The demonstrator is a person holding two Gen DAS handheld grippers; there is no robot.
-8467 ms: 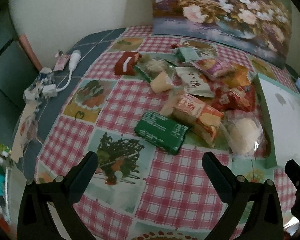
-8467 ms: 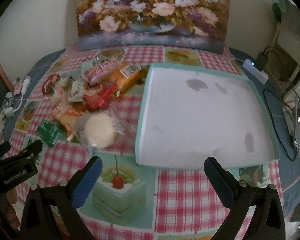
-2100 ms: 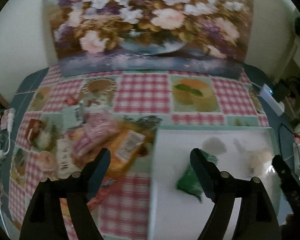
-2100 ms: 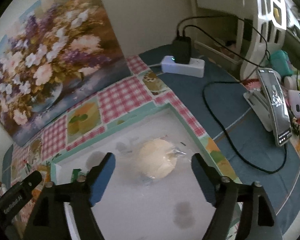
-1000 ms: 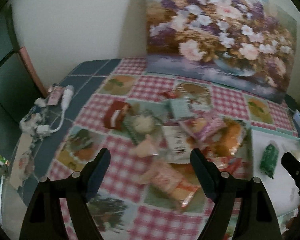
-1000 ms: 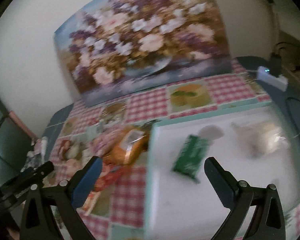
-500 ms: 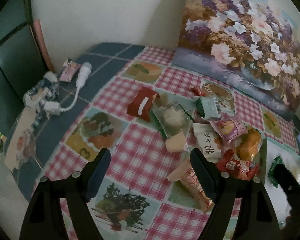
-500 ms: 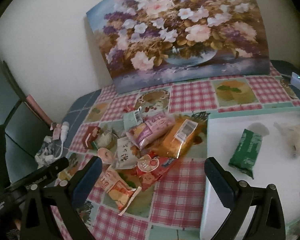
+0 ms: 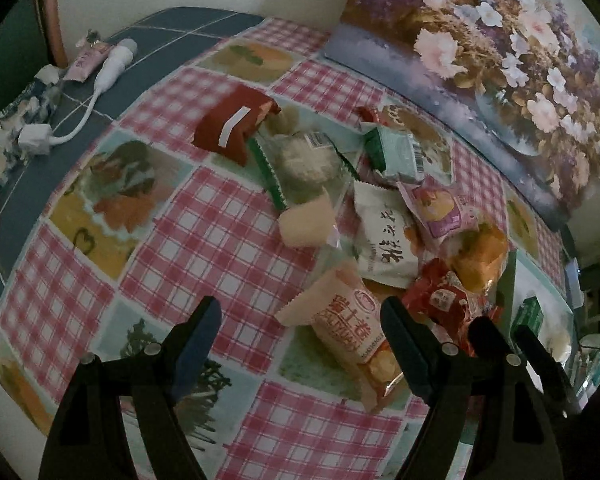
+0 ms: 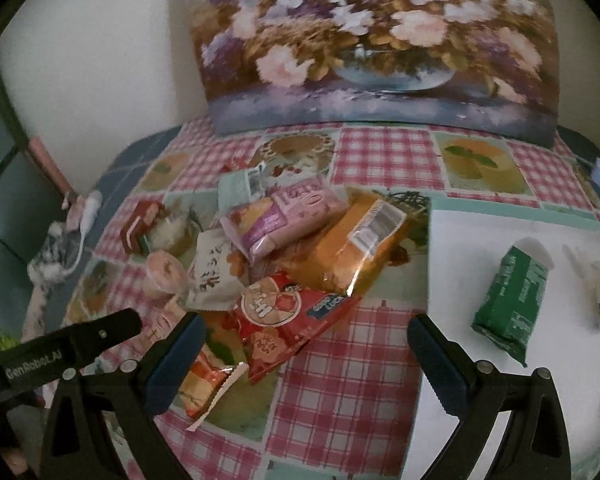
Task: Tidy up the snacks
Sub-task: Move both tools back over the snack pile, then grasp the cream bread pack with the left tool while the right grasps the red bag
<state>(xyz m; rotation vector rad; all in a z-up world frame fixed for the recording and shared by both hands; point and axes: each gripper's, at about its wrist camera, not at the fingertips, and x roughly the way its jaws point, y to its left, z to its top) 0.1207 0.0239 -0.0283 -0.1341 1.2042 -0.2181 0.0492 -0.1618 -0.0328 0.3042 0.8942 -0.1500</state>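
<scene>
Both tongs are hanging released and empty — the peach roll packet [image 9: 354, 334] is lying diagonally just ahead of the left tongs [image 9: 300, 322], right tongs [image 10: 306, 338] sitting nearer the red packet [image 10: 286, 320].

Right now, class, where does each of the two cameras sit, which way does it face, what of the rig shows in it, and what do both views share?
Left wrist: sits on the left tongs, looking down over the checked tablecloth at the snack pile; its own open fingers and the right tongs show.
Right wrist: sits on the right tongs, facing the flower painting and white tray; its own open fingers and the left tongs show.
Shared: red snack packet, green packet.
</scene>
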